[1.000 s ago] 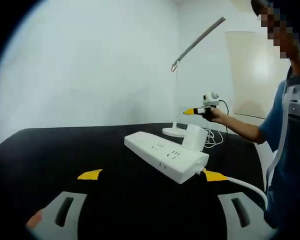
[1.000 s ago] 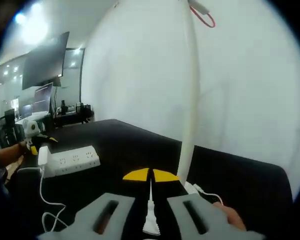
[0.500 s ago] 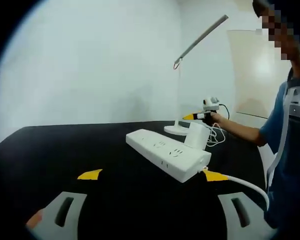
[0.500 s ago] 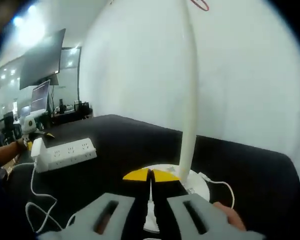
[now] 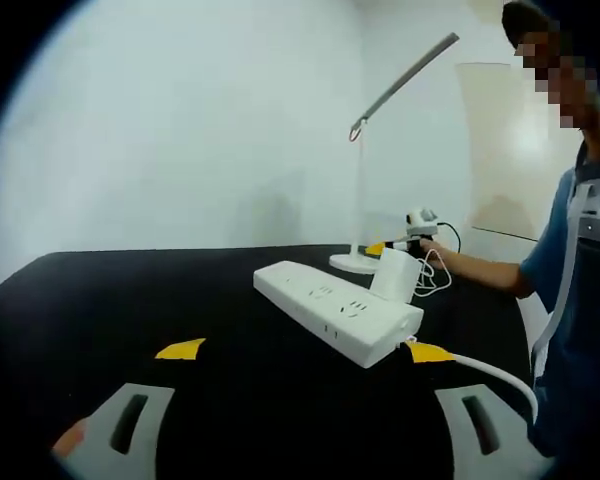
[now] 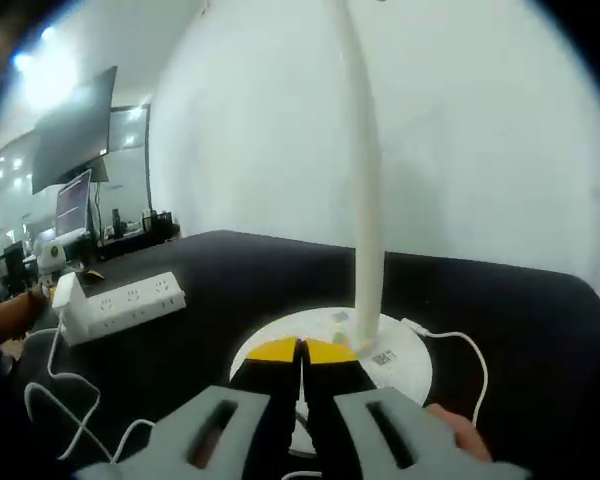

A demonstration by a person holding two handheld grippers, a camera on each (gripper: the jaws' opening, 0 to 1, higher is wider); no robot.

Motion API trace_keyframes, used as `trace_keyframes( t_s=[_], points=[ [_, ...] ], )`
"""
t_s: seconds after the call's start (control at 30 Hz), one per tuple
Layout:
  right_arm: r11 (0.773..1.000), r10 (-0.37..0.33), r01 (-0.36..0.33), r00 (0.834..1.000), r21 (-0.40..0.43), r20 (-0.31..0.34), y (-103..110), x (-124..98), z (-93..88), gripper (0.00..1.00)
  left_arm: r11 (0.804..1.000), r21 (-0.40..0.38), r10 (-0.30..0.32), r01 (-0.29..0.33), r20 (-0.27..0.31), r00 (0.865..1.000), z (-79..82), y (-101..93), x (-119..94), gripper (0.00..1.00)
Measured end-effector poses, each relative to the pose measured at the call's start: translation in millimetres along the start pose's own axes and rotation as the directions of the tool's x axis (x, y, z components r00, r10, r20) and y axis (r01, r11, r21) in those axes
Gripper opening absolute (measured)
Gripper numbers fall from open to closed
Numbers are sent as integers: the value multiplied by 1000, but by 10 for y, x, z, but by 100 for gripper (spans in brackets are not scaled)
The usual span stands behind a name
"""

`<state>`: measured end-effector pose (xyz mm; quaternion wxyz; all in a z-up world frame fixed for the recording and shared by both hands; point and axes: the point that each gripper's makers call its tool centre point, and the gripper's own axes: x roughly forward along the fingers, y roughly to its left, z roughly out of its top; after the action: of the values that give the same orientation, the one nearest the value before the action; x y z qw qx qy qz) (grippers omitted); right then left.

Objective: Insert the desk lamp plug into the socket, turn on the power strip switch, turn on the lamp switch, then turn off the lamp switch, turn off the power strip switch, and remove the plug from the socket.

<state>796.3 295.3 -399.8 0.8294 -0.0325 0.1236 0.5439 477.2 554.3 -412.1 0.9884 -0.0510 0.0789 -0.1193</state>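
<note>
My left tool (image 5: 298,352) hung above the black counter (image 5: 130,300) with its jaws spread wide, gripping nothing. Ahead lay the white strip (image 5: 335,309), the plug (image 5: 391,273) seated at its far end. Beyond it stood the lamp (image 5: 362,200), and beside its base my right tool (image 5: 378,247) showed small. In the right gripper view that tool (image 6: 301,350) had its yellow tips pressed together just over the lamp base (image 6: 400,352), though I could not tell whether they touched it.
</note>
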Motion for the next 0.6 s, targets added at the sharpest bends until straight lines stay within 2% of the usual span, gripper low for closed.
trace_keyframes(
  t_s=[0.13,0.3,0.6],
  points=[
    [1000,-9,9,1000,22,3,-78,-5,-40,4,1000,2,0,0,-3,1000,-8,-19,6,73],
    [1000,-10,10,1000,4,-1,-20,7,-63,4,1000,2,1,-1,-4,1000,-12,-33,11,73],
    [1000,-3,3,1000,2,-14,-41,34,-103,4,1000,5,4,-3,-7,1000,-17,-3,14,72]
  ],
)
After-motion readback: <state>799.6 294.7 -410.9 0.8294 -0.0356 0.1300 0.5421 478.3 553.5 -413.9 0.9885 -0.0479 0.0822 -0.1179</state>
